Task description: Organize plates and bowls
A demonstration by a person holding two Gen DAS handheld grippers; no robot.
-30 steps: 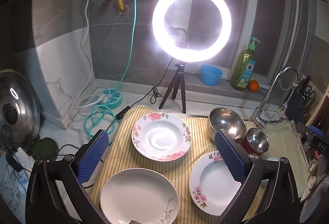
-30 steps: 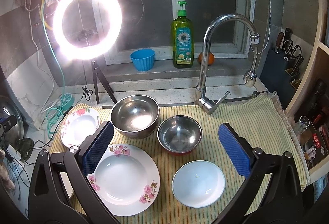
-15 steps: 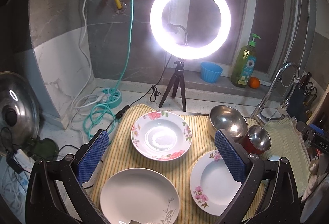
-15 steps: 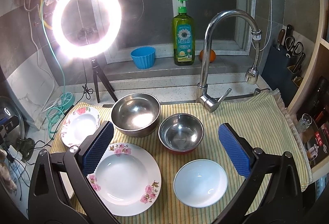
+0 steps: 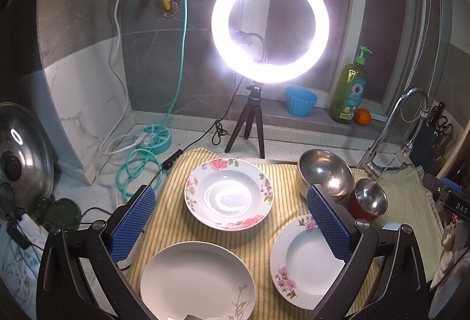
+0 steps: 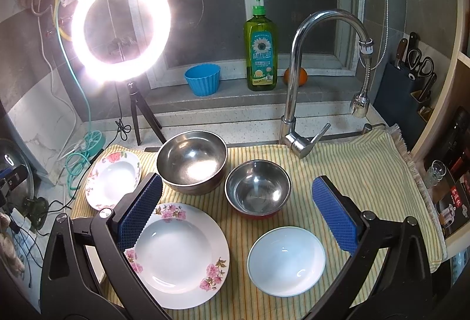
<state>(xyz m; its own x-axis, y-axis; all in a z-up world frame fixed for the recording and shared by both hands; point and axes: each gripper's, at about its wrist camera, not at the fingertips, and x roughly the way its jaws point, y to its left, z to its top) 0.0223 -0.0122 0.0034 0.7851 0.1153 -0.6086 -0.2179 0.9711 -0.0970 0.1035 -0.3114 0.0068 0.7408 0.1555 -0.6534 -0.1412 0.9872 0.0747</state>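
Right gripper (image 6: 236,209): jaws wide apart, holding nothing, above the striped cloth (image 6: 367,170).
Between jaws: small steel bowl (image 6: 258,187), white bowl (image 6: 286,260).
Left side: floral plate (image 6: 182,255), large steel bowl (image 6: 192,161) behind it.
Far left: smaller floral plate (image 6: 113,179).

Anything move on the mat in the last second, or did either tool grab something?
Only slight camera drift in both views. Left tool and right tool hang open and empty. Floral plates, steel bowls and white bowl lie unmoved on the striped mat.
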